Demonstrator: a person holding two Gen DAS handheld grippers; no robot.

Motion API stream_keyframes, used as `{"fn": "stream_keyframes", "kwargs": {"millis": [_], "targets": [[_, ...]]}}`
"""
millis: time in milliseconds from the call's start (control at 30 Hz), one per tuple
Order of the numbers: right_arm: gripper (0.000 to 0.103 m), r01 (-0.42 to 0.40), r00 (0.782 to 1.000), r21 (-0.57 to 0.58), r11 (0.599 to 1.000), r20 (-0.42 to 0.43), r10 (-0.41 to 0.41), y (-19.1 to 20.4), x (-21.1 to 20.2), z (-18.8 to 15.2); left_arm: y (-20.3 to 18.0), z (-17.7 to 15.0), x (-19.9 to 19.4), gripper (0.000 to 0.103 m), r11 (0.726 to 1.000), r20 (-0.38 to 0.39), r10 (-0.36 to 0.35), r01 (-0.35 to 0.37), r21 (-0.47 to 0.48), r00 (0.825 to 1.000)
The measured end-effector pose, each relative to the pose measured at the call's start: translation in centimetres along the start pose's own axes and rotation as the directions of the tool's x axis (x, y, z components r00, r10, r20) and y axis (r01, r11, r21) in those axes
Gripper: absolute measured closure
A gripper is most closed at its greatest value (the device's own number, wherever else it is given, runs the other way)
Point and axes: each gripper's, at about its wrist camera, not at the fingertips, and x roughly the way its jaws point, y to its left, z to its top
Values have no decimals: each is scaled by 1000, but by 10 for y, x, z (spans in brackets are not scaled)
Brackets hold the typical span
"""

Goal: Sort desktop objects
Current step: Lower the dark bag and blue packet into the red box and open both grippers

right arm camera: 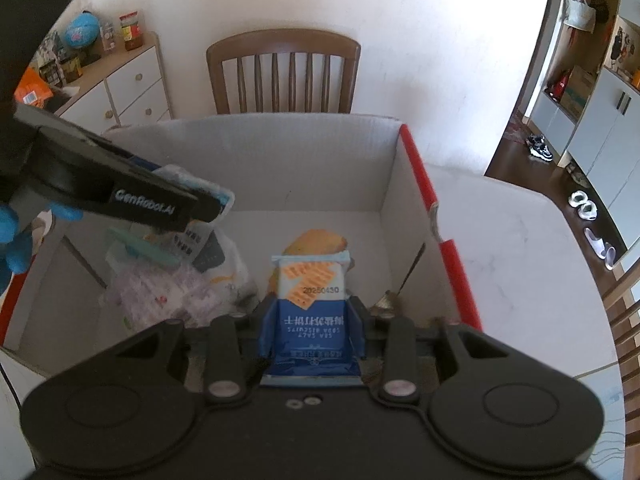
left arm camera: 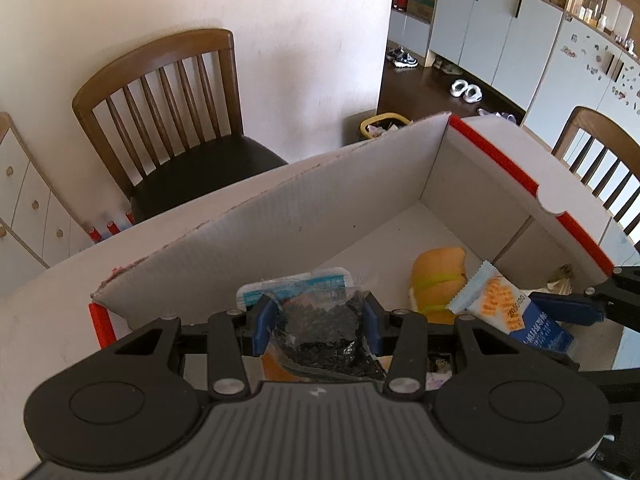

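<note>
**Both claws loaded over the open carton**

Left claw [left arm camera: 318, 320]: clenched on a clear packet of dark granules [left arm camera: 320, 330]. The blue pads press the packet from both sides; the bag bulges between them and runs back toward the claw body. Just ahead of the fingertips a white-and-blue sealed tray [left arm camera: 292, 286] lies inside the cardboard box [left arm camera: 320, 216]. Ahead and to the claw's right a yellow-orange bun-like item [left arm camera: 438, 276] rests on the box floor, wrapped by a thin yellow band. Beyond the box wall stand a wooden chair [left arm camera: 160, 108] and a white table [left arm camera: 48, 312].

Right claw [right arm camera: 312, 320]: grasping a blue-and-white snack packet [right arm camera: 310, 304], held upright between the fingers, date print 20250430 legible, other lettering upside down in this view. The packet top stands past the fingertips. Directly ahead of it the same bun-like item [right arm camera: 316, 240] shows, partly hidden behind the packet. To the claw's left, crumpled clear bags with printed wrappers [right arm camera: 172, 284] are heaped in the box [right arm camera: 304, 160]. Above that heap the left claw's body enters from the left, marked GenRobot.AI, with a blue-gloved hand [right arm camera: 16, 240] behind it. The box's red-edged wall [right arm camera: 452, 256] runs along the claw's right.

Both held packets hang above the box interior, neither touching the floor as far as can be told.
</note>
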Motion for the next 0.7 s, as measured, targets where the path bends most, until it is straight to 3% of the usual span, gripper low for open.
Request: {"fn": "stream_keyframes", "kwargs": {"millis": [500,700], "targets": [[63,-17,999,-16,1000,-38,16,1,5,-6,1,-5,9,59,1000,-30,-5,5,1,1000],[57,-34,999,-14,999,-43,34,1,2,-6,-2,-8,7,47,1000,-34,-12,12,5,999]]}}
